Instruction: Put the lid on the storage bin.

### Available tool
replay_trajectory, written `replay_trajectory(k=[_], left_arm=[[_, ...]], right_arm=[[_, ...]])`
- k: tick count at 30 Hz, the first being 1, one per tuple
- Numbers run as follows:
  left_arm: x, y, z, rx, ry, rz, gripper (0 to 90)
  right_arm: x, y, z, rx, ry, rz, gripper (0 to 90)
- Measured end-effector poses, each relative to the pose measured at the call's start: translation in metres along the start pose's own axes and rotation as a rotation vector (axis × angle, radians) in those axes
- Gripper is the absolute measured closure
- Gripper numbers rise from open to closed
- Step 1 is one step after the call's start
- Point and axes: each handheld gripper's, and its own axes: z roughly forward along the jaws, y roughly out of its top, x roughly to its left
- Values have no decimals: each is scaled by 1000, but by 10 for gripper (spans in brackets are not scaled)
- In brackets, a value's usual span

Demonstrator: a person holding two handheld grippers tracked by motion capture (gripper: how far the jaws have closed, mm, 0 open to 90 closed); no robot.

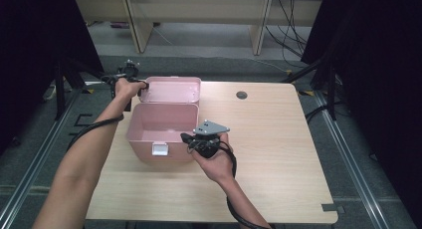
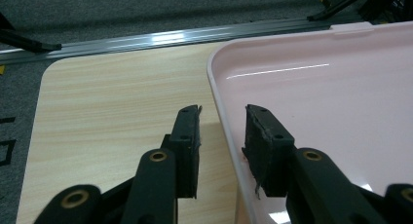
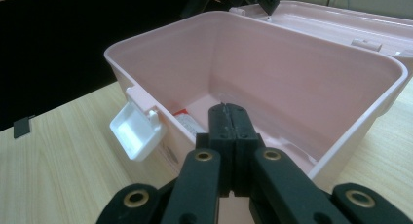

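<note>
Pale pink plastic storage box standing open on the left half of the light wooden bench, its hinged pink lid thrown back flat behind it, so that the lid's long axis runs across the bench, parallel to the box's rear wall. The white front latch hangs down from the near wall, and a small white item with a red end lies on the box floor, too little of it exposed to identify. The left gripper is at the lid's far left edge, its jaws partly open and straddling the rim, one outside over the bench and one over the lid's inner face; neither pad presses on the plastic. The right gripper, jaws closed on nothing, rests at the box's near right rim. The left hand is therefore the nearer to the lid; closing it would call for swinging that edge up and toward the person.
</note>
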Motion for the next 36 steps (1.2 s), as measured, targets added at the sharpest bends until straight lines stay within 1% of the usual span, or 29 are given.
replay_trajectory(k=[1,2,6,9,10,11,13,14,15,16,17,18,19,20,21,23,25,26,27,28,30,31,33,34,35,36], left_arm=[[0,0,1,0,2,3,670],[1,-1,1,2,3,-5,676],[1,0,1,10,-2,-13,709],[1,1,1,18,-6,-27,756],[0,1,1,16,-5,-32,774],[0,1,1,16,-14,-29,793],[-1,1,1,9,-8,-30,822],[-3,1,-1,23,4,-46,826],[-3,2,-1,28,3,-49,829],[-4,2,-1,22,5,-54,833],[-4,2,-2,21,2,-57,836],[-4,3,-3,29,8,-59,839],[-4,3,-3,25,10,-66,842],[-5,2,-3,19,12,-73,845],[-5,2,-3,11,15,-79,848],[-6,2,-4,16,19,-87,853],[-6,2,-5,12,20,-96,855],[-6,2,-5,11,19,-96,857],[-6,2,-5,11,20,-98,858],[-5,2,-5,0,16,-92,859],[-5,2,-6,-2,15,-98,862],[-5,1,-6,-3,17,-103,863],[-5,1,-7,-9,16,-106,863],[-5,1,-7,-10,16,-107,863],[-5,1,-7,-11,15,-107,864],[-4,1,-7,-12,14,-105,864]], right_arm=[[1,0,0,3,4,10,900],[1,-1,1,-12,0,11,900],[1,-1,1,-14,0,9,900],[1,-1,0,-4,0,5,900],[1,-1,1,-18,0,9,900],[1,-1,0,-4,2,6,900],[1,-2,1,-12,4,7,900],[2,-2,0,-7,-1,27,900],[2,-2,1,-10,5,27,900],[0,-3,1,-13,-5,2,900],[1,-3,1,-9,1,12,900],[0,-4,3,-18,2,7,900],[0,-4,3,-22,6,12,900],[0,-4,2,-8,-7,11,900],[0,-4,3,-15,-13,11,900],[-1,-5,4,-22,-19,8,900],[-2,-5,5,-18,-23,10,900],[-2,-6,6,-21,-10,9,900],[-3,-6,5,-4,-30,-4,900],[-4,-6,7,-11,-22,7,900],[-5,-6,8,1,-31,11,900],[-4,-6,9,1,-34,27,900],[-4,-6,12,9,-37,4,900],[-2,-6,13,5,-41,27,900],[-4,-7,15,-11,-52,11,900],[-4,-6,14,9,-49,6,900]])
